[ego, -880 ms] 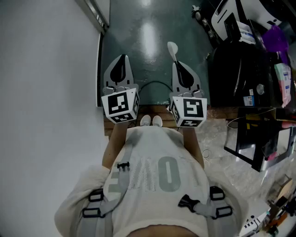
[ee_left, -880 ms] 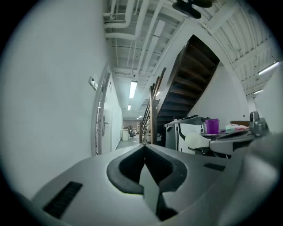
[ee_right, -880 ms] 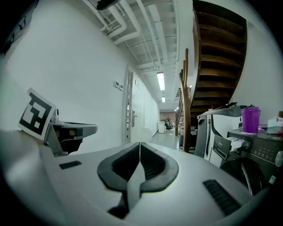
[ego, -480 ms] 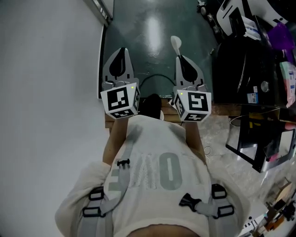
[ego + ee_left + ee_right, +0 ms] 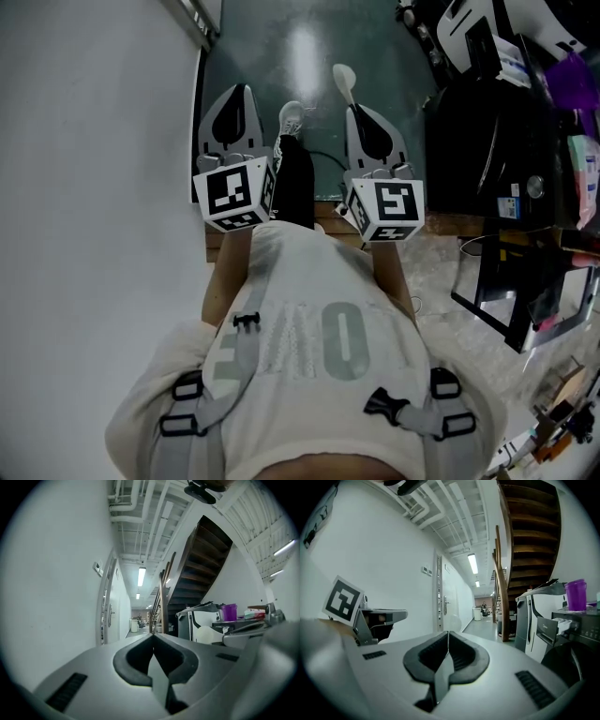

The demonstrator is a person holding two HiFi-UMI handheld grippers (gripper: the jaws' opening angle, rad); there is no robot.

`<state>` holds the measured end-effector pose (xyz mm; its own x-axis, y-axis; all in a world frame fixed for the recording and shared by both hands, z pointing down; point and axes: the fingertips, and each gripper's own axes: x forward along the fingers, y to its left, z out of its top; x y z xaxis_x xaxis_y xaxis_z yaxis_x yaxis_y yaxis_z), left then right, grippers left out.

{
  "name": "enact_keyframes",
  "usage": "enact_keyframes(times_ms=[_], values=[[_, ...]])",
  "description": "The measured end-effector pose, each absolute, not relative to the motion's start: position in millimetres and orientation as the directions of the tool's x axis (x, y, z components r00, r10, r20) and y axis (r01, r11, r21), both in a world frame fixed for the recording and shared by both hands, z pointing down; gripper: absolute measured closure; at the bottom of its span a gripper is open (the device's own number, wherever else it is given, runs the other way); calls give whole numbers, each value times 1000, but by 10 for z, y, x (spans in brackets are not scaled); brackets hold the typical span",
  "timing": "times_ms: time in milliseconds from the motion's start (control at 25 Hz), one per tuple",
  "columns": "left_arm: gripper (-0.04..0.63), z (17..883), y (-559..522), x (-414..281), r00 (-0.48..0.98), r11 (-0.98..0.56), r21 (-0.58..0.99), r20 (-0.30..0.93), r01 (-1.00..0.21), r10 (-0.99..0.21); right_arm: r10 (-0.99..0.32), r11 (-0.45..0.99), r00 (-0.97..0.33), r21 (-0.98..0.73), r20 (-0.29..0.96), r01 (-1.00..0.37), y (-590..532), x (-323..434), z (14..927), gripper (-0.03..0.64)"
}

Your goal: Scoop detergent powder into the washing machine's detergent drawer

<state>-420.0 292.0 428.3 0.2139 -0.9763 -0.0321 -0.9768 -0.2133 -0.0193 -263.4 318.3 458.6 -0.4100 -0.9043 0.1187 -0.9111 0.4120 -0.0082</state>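
While the head view looks down on the person's chest, a dark trouser leg (image 5: 295, 183) and a white shoe (image 5: 292, 116) on the green floor (image 5: 281, 47), only the gripper views show the corridor ahead, with a wooden staircase (image 5: 197, 569), a door (image 5: 442, 599) and a purple cup (image 5: 576, 595). The right gripper (image 5: 354, 110) has its jaws closed on the handle of a white scoop (image 5: 343, 79), whose bowl juts past the tips. In the right gripper view that bowl is only a faint pale oval (image 5: 453, 620). The left gripper (image 5: 236, 91) is closed with nothing between its jaws. Its marker cube (image 5: 342, 601) shows in the right gripper view.
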Motion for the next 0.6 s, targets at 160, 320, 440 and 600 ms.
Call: enact_keyframes(times_ms=[160,320,440,600], values=[[574,4356,2464,-4254,209,-209,-12,-41,-978,-977,-896,433,-427,28,120,-901,2718,-2782,4639,604],[574,4389,1909,-4316,207,-206,-19,-51,-978,-977,-895,437,-428,51,128,-898,2153,-2883,4704,604],[574,4477,1426,-4351,215,-214,-18,-35,-977,-976,-890,442,-430,55,150,-896,1682,-2956,4802,604],[574,4535,600,-4305,259,-259,-5,-12,-966,-966,-898,420,-404,63,176,-905,858,-3004,4864,604]])
